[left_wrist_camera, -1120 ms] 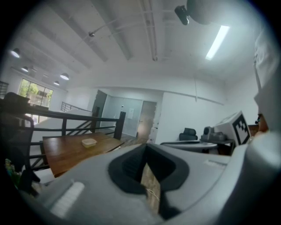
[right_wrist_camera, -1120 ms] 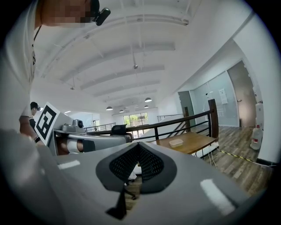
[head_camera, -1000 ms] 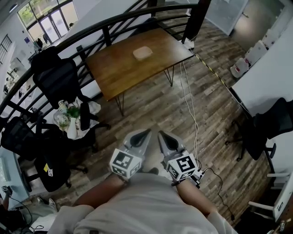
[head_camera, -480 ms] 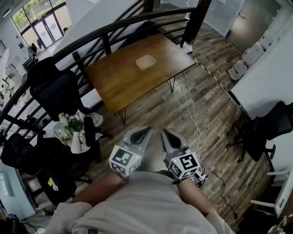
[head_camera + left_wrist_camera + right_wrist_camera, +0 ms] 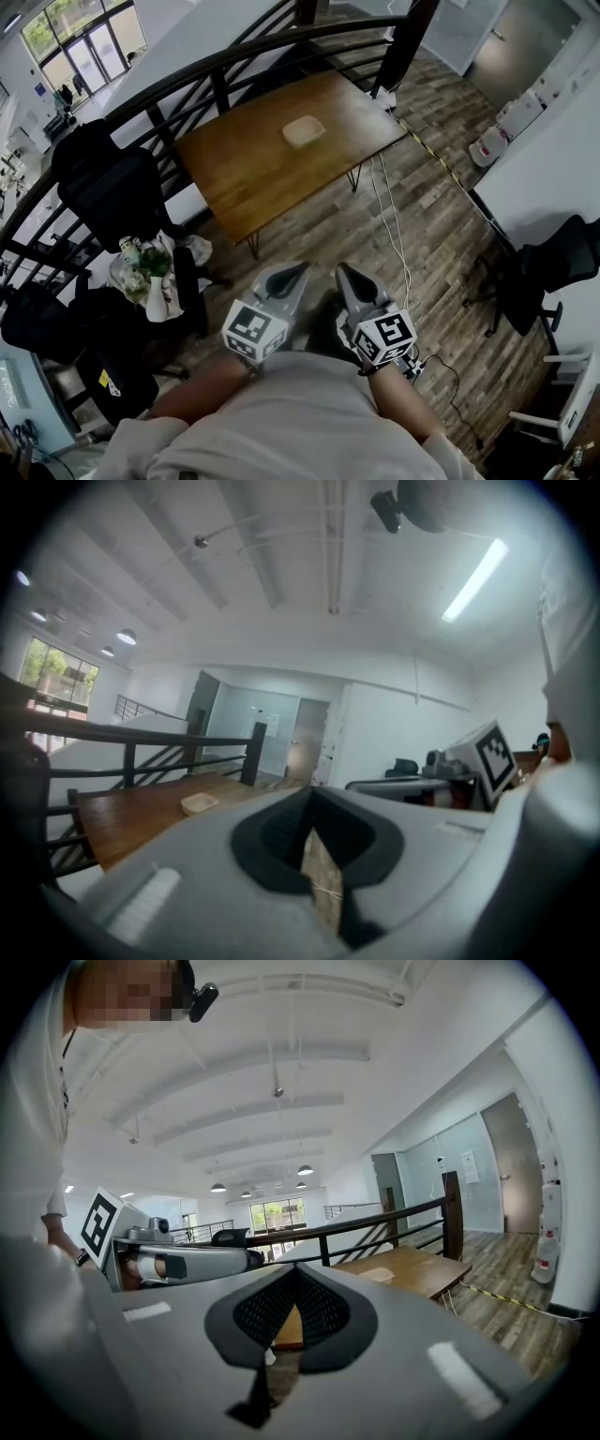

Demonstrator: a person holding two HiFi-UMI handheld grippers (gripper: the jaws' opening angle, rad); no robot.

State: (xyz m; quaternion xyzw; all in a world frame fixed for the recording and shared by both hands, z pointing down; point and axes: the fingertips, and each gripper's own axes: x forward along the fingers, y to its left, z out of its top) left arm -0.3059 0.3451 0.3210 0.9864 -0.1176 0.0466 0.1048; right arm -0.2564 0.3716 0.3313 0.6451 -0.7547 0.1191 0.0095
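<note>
Head view: left gripper and right gripper side by side at lower centre, over plank floor.
Left gripper view: fingers closed tip to tip, nothing between them.
Right gripper view: fingers closed tip to tip, nothing held.
Wooden table: upper centre, well apart from both grippers, beside black railing.
Shallow tray: on table, toward its upper right end.
Black chair: left of table.

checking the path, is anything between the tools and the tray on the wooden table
Nothing visible. Open wood floor lies between the left tool, the right tool and the table; the tray sits alone on it. Chairs stand off left.
</note>
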